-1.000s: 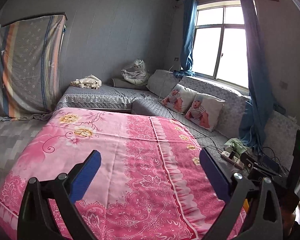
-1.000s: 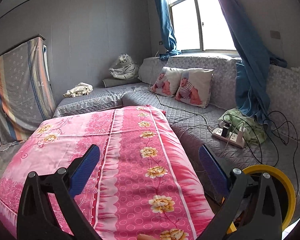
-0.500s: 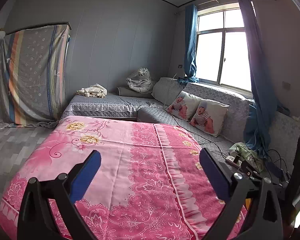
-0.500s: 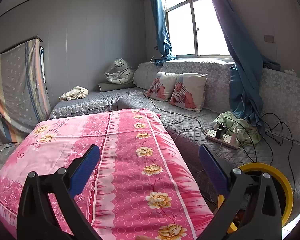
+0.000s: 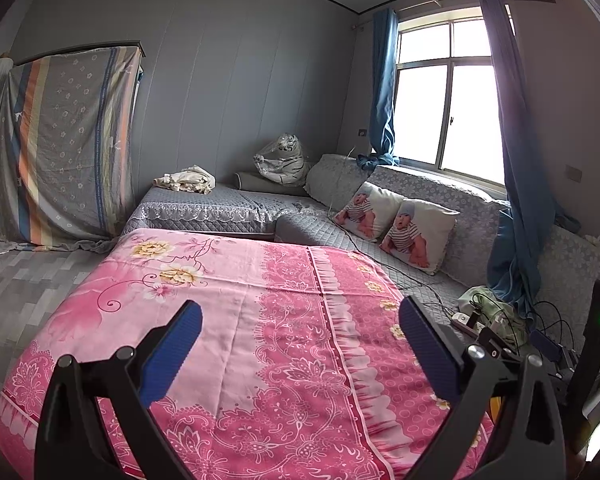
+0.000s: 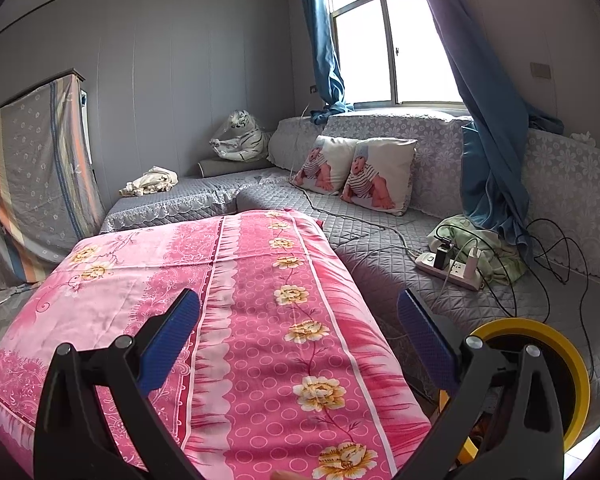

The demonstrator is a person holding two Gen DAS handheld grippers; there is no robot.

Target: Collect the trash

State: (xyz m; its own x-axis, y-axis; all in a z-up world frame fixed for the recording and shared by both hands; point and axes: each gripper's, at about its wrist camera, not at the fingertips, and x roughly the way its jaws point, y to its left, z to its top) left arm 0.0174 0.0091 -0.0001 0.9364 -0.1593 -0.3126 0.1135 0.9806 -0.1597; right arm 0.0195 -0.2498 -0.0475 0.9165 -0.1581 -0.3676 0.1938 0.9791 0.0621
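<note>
No trash shows in either view. My left gripper [image 5: 298, 326] is open above a pink flowered cloth [image 5: 236, 320] spread over a table, with nothing between its blue pads. My right gripper [image 6: 298, 318] is open too, over the same pink cloth [image 6: 260, 300] nearer its right edge, and holds nothing. A yellow ring-shaped object [image 6: 556, 364] sits low at the right, partly behind the right finger; whether it is a bin I cannot tell.
A grey quilted corner sofa [image 5: 220, 204] runs behind and to the right, with two baby-print cushions [image 6: 356, 174], a plush tiger [image 5: 282, 160], crumpled cloth [image 5: 188, 178], and a power strip [image 6: 450, 270] with cables. A striped sheet [image 5: 64, 144] covers furniture at left.
Both views have tilted upward and pulled back a little, so more wall and ceiling show. Both grippers stay open and empty.
</note>
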